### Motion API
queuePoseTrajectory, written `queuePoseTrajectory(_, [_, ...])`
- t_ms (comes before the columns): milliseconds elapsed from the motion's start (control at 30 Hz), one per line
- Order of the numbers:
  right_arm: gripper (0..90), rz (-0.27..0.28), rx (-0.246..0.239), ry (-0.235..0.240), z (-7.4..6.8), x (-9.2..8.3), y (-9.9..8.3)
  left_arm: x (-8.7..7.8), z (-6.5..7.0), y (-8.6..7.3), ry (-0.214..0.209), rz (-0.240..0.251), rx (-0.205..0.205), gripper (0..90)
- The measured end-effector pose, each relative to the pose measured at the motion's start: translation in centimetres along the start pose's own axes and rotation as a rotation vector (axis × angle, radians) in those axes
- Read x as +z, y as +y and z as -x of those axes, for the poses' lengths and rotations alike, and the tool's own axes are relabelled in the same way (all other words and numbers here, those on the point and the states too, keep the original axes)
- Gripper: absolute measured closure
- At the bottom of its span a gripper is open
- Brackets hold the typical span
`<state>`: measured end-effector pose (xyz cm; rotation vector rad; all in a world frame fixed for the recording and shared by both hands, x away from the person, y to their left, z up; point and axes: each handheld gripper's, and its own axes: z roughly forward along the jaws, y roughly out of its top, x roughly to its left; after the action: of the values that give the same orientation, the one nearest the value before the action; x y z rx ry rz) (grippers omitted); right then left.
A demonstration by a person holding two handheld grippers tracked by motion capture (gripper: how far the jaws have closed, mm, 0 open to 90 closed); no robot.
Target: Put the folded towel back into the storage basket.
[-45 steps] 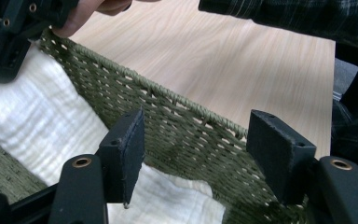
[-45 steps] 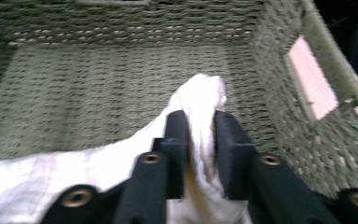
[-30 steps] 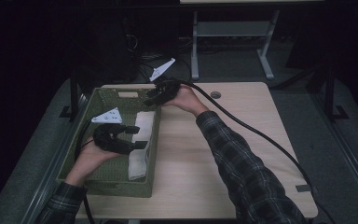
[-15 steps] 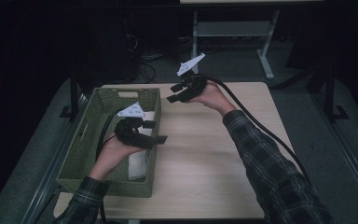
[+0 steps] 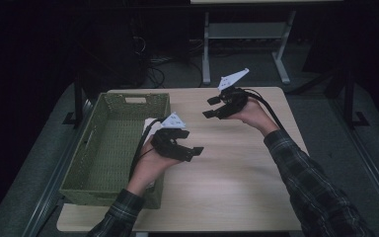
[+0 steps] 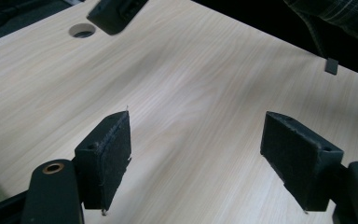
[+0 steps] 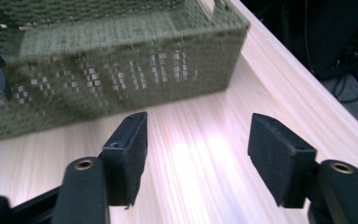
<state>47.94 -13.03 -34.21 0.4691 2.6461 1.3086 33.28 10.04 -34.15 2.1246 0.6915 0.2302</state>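
A green woven basket [image 5: 113,148] stands on the left of the wooden table [image 5: 237,168]. A white cloth [image 5: 149,124] lies inside along its right wall, mostly hidden by my left hand. My left gripper [image 5: 193,151] hovers just right of the basket and points right. Its jaws are open with only bare tabletop [image 6: 196,84] between them, having widened slightly. My right gripper [image 5: 208,107] is over the far middle of the table, pointing left at the basket [image 7: 112,70]. Its jaws have just been opening, and nothing is between them.
The table has a round cable hole [image 6: 82,31] near its far edge. A jaw of the right gripper [image 6: 114,11] shows at the top of the left gripper view. A white desk frame [image 5: 242,34] and cables stand on the dark floor behind the table.
Both hands have moved right, out of the basket and over the open tabletop. The right gripper's jaws have spread wider. The white cloth stays in the basket.
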Motion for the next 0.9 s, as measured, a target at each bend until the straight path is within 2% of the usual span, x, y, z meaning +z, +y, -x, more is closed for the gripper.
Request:
queuePoseTrajectory(67, [35.6, 0.000, 0.009, -0.006, 0.0, -0.3, -0.5, 0.4, 0.3, 0.1, 0.002, 0.001, 0.001, 23.9])
queuePoseTrajectory(100, [33.5, 0.004, 0.020, -0.014, -0.1, -0.9, -1.6, 1.1, 1.1, 0.0, 0.000, 0.010, -0.011, 23.9])
queuePoseTrajectory(167, [30.6, 0.009, 0.042, -0.027, -0.1, -1.4, -2.6, 1.9, 1.8, -0.1, 0.000, 0.007, -0.008, 23.9])
queuePoseTrajectory(200, [30.6, 0.009, 0.042, -0.027, -0.1, -1.4, -2.6, 1.9, 1.8, -0.1, 0.000, 0.007, -0.008, 23.9])
queuePoseTrajectory(267, [27.7, -0.001, 0.061, -0.046, -0.3, -1.9, -4.3, 2.9, 2.7, -0.4, 0.010, -0.008, 0.009, 23.9])
queuePoseTrajectory(333, [27.1, -0.005, 0.074, -0.049, -0.5, -2.1, -4.9, 3.3, 2.9, -0.6, 0.011, -0.007, 0.006, 23.8])
queuePoseTrajectory(367, [26.4, -0.007, 0.081, -0.058, -0.6, -2.3, -5.9, 4.0, 3.4, -0.9, 0.007, -0.011, 0.006, 23.8])
queuePoseTrajectory(400, [26.4, -0.007, 0.081, -0.058, -0.6, -2.3, -5.9, 4.0, 3.4, -0.9, 0.007, -0.011, 0.006, 23.8])
queuePoseTrajectory(467, [24.8, -0.007, 0.106, -0.062, -1.0, -2.6, -7.4, 5.0, 4.1, -1.6, 0.014, -0.023, 0.008, 23.8])
queuePoseTrajectory(633, [22.1, -0.006, 0.129, -0.081, -1.6, -2.9, -9.3, 6.2, 4.5, -2.4, 0.007, -0.031, -0.003, 22.6])
queuePoseTrajectory(700, [20.7, 0.001, 0.163, -0.090, -1.9, -3.1, -10.8, 7.1, 4.6, -3.1, 0.008, -0.027, -0.013, 21.8])
queuePoseTrajectory(733, [20.7, 0.001, 0.163, -0.090, -1.9, -3.1, -10.8, 7.1, 4.6, -3.1, 0.008, -0.027, -0.013, 20.8])
queuePoseTrajectory(833, [18.7, -0.015, 0.196, -0.112, -2.7, -3.0, -12.9, 8.3, 4.6, -4.3, 0.016, -0.056, -0.009, 19.6])
queuePoseTrajectory(900, [18.3, -0.026, 0.201, -0.115, -3.1, -2.9, -14.0, 8.8, 4.6, -4.9, 0.017, -0.071, -0.011, 19.0])
